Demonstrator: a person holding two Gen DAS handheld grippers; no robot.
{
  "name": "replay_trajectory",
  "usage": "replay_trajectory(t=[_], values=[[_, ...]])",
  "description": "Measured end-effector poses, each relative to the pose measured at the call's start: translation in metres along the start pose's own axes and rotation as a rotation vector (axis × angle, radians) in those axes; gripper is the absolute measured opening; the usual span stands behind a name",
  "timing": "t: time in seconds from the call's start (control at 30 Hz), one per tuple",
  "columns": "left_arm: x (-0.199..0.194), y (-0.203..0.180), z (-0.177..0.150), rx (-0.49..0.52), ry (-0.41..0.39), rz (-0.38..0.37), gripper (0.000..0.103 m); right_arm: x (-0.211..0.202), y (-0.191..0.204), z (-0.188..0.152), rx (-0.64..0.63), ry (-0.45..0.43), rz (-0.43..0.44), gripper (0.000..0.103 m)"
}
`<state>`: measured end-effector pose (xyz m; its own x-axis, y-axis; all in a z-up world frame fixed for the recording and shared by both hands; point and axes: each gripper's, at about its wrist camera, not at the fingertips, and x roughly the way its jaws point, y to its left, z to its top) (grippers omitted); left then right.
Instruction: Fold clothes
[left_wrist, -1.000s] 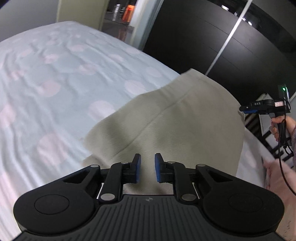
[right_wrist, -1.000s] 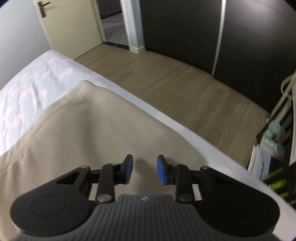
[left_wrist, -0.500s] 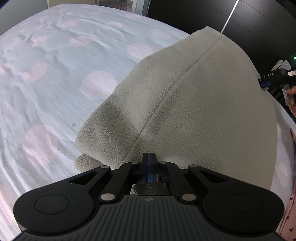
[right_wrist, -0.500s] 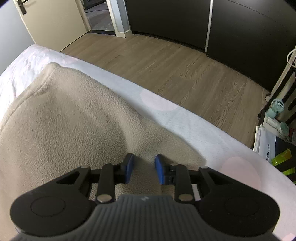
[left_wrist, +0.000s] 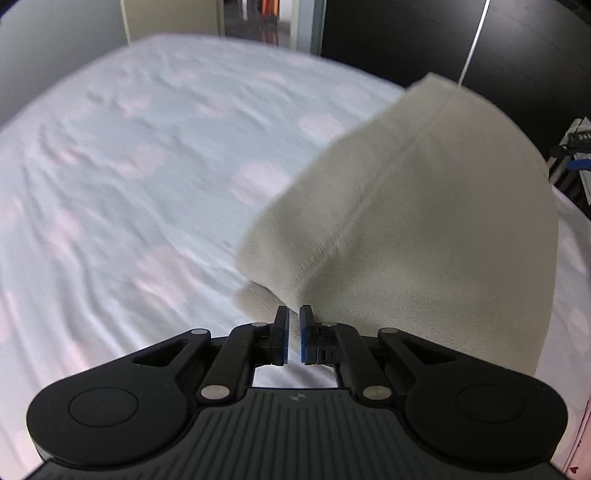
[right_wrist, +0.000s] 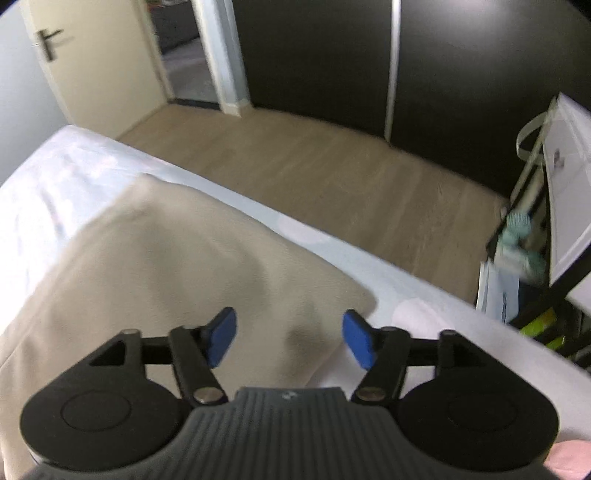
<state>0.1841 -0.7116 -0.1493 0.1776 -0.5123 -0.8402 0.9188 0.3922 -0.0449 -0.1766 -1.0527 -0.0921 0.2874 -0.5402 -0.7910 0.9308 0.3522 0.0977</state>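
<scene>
1. Left hand-held gripper (left_wrist: 291, 334) has its blue pads drawn to a narrow gap at the near corner of the beige fleece garment (left_wrist: 424, 229); whether cloth is pinched between them I cannot tell.
2. Right hand-held gripper (right_wrist: 289, 338) is spread wide just above the garment's near edge — gripping nothing.
3. Garment lies on the bed (left_wrist: 129, 166), near its floor-side edge.

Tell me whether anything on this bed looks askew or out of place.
Nothing is spilled or damaged. The beige fleece garment lies skewed near the bed's edge, one corner curled under beside the left tool. The polka-dot sheet is rippled. The right tool is open above the fleece.
</scene>
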Motion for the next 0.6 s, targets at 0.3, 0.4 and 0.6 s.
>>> replay_trajectory(t=[0.3, 0.4, 0.6], values=[[-0.12, -0.025, 0.011, -0.043, -0.316, -0.027, 0.045, -0.142, 0.056, -0.044, -0.096, -0.282, 0.015, 0.1], [-0.151, -0.041, 0.009, -0.029, -0.421, -0.019, 0.05, -0.193, 0.07, -0.073, -0.096, -0.369, 0.049, 0.1], [-0.195, -0.077, -0.003, 0.011, -0.528, -0.012, 0.059, -0.263, 0.085, -0.133, -0.064, -0.463, 0.084, 0.102]])
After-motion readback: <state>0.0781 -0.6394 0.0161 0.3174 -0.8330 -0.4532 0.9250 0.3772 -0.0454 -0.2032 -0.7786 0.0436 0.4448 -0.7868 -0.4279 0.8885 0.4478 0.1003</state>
